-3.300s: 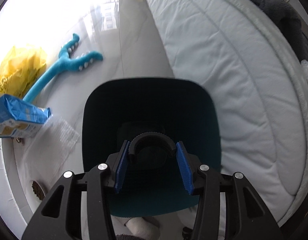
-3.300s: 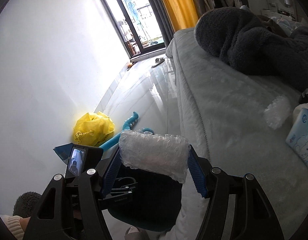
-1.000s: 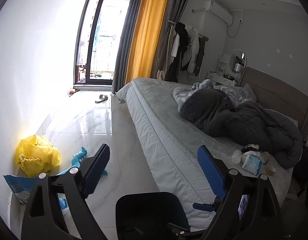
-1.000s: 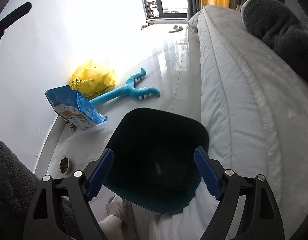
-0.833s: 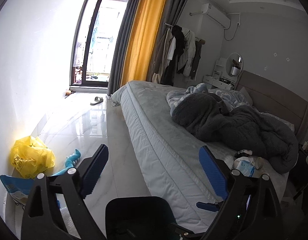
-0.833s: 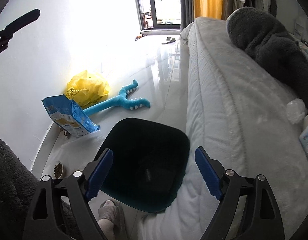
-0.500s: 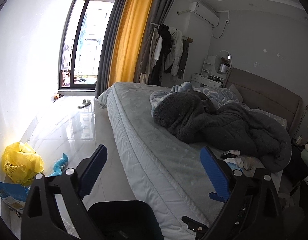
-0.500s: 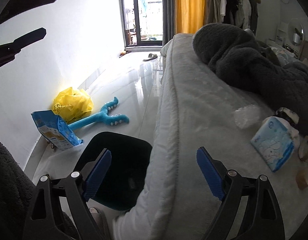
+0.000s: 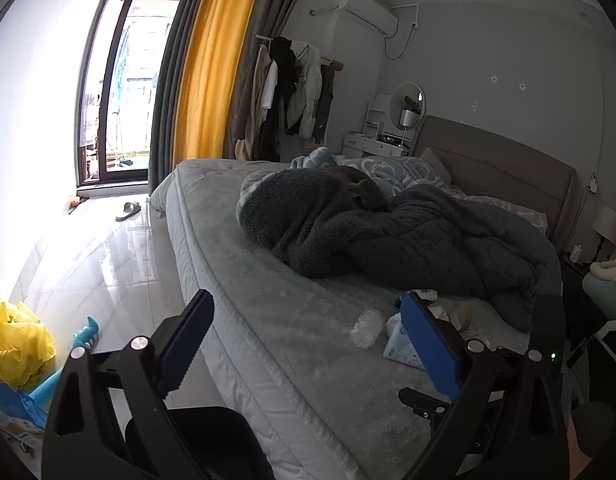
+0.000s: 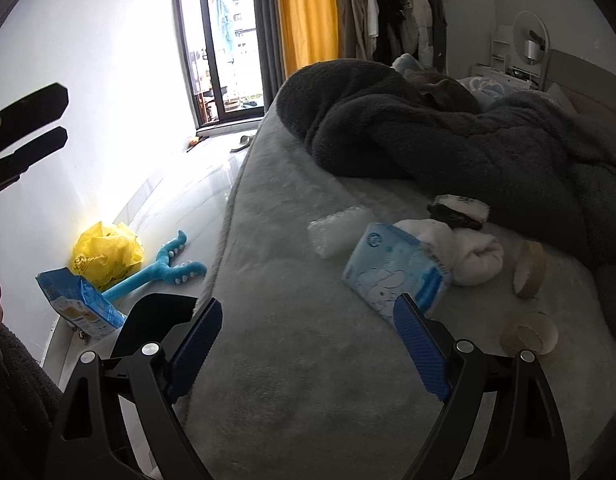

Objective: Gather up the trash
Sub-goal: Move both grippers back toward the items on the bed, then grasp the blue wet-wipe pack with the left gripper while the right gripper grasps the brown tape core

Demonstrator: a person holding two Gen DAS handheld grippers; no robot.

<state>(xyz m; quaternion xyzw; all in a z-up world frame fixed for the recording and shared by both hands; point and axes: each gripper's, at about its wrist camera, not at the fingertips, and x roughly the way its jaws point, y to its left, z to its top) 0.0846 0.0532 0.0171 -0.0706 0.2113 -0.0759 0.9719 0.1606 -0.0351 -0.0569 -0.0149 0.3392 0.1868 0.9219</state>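
Both grippers point over the grey bed [image 10: 292,380]. My right gripper [image 10: 309,308] is open and empty, with a blue tissue pack [image 10: 395,276] just past its right fingertip. A bubble wrap piece [image 10: 339,230] lies beyond, and two cardboard tape cores [image 10: 529,268] lie to the right. My left gripper [image 9: 308,304] is open and empty too, farther back, with the bubble wrap [image 9: 365,326] and tissue pack [image 9: 401,346] ahead on the right. The dark bin [image 10: 156,316] stands on the floor by the bed edge, low in the left wrist view [image 9: 196,440].
A dark fleece blanket [image 10: 427,132] is heaped across the bed, with a white rolled cloth [image 10: 467,252] at its edge. On the floor by the wall lie a yellow plastic bag [image 10: 108,252], a blue snack bag [image 10: 80,304] and a blue toy [image 10: 160,272].
Earlier the right gripper held a bubble wrap roll over the bin; it is empty now. Over the last second both views swung from the bin and floor toward the bed top.
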